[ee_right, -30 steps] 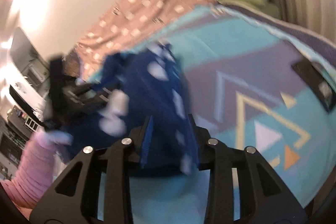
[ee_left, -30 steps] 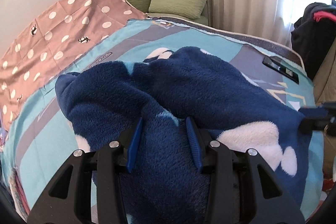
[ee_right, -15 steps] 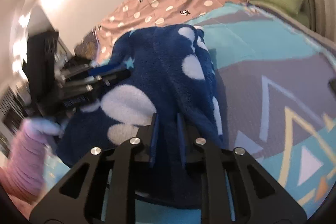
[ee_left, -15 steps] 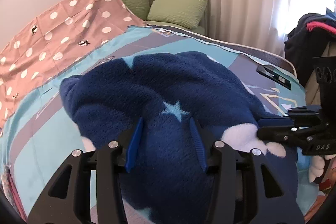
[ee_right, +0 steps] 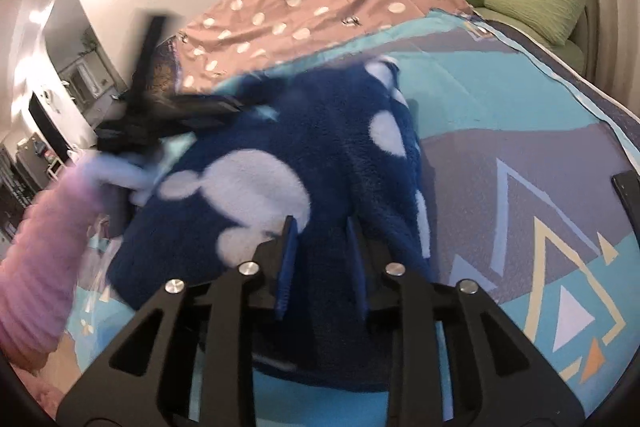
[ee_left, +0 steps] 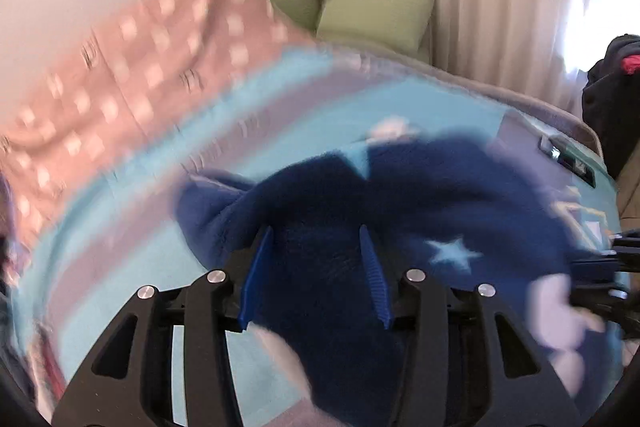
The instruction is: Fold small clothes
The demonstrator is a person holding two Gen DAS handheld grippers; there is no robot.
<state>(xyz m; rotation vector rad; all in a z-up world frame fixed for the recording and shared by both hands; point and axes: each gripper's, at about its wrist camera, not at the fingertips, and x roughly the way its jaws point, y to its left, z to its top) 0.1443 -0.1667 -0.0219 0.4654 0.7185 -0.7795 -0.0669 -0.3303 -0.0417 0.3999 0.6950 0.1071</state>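
Left wrist view, heavy blur: left gripper (ee_left: pixel 316 267) had dark blue fleece garment with white spots and a star (ee_left: pixel 420 211) bunched between its blue pads, apparently clamped on it. Garment spread ahead and to the right of the fingers on turquoise-and-grey patterned bedspread (ee_left: pixel 120 267). Right wrist view: right gripper (ee_right: pixel 320 259) sat over the garment's near edge, fleece between the pads, jaws opening, so grip looked loosening; cannot tell if pads pressed. Pink ribbed sleeve (ee_right: pixel 44 247) far left of the fingers. Garment lay rumpled, partly doubled, edges uneven. Judged early-to-mid fold; squaring and final folds left.
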